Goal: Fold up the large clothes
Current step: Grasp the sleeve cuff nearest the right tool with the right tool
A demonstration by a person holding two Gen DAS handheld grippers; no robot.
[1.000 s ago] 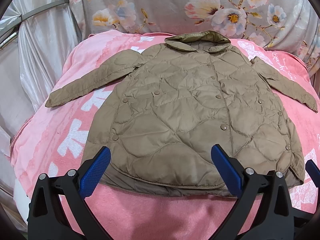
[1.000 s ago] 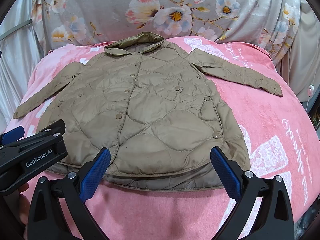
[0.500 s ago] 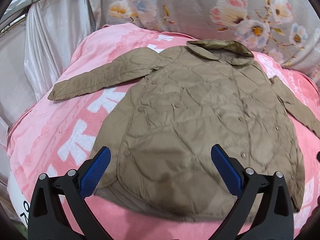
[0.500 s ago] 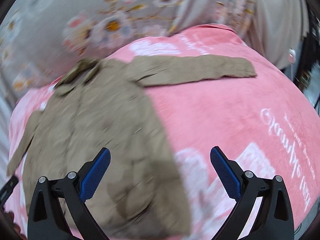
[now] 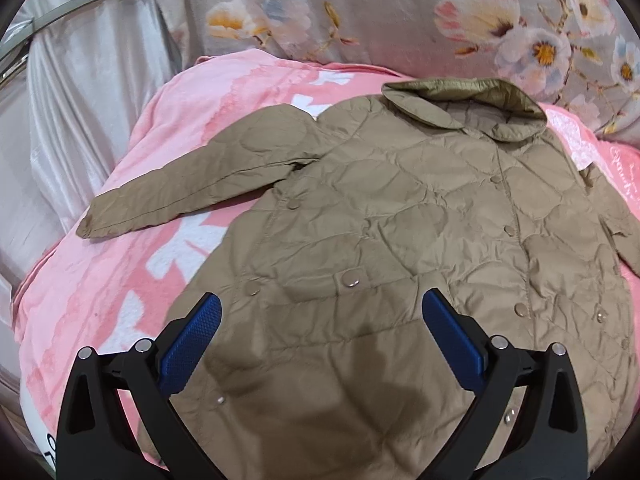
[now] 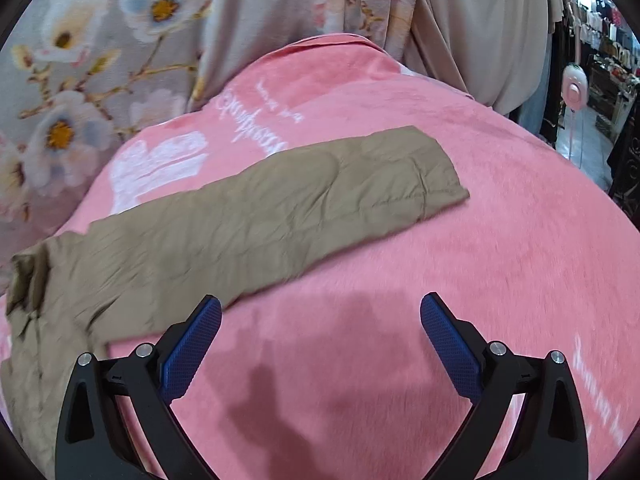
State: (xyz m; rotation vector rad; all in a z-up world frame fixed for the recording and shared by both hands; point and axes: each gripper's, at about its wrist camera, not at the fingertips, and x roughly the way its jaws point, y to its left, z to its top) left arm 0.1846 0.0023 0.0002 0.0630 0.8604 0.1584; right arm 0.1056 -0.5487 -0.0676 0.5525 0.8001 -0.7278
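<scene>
One quilted jacket (image 5: 400,248) lies flat, front up, on a bed covered by a pink blanket (image 5: 120,280). The jacket is tan, with thin crinkled fabric stitched into rounded, wavy puffs, a turned-down collar (image 5: 464,108) toward the far edge of the bed, and a row of round snap buttons down the front. Two sleeves spread outward: one sleeve (image 5: 192,192) reaches toward the bed's left edge, the other sleeve (image 6: 300,204) stretches toward the right edge and ends in a squared cuff.

The blanket is plush and fuzzy, with white patterns and white script lettering (image 6: 252,120) too distorted to read. Behind the bed hangs a grey curtain (image 5: 400,20) printed with pink and white flowers.

The left claw (image 5: 322,320) hovers over the jacket's lower front, its two blue textured pads (image 5: 192,344) spread wide and gripping nothing. The right claw (image 6: 320,320) hangs above bare blanket just beside the right sleeve, also spread apart and empty.
</scene>
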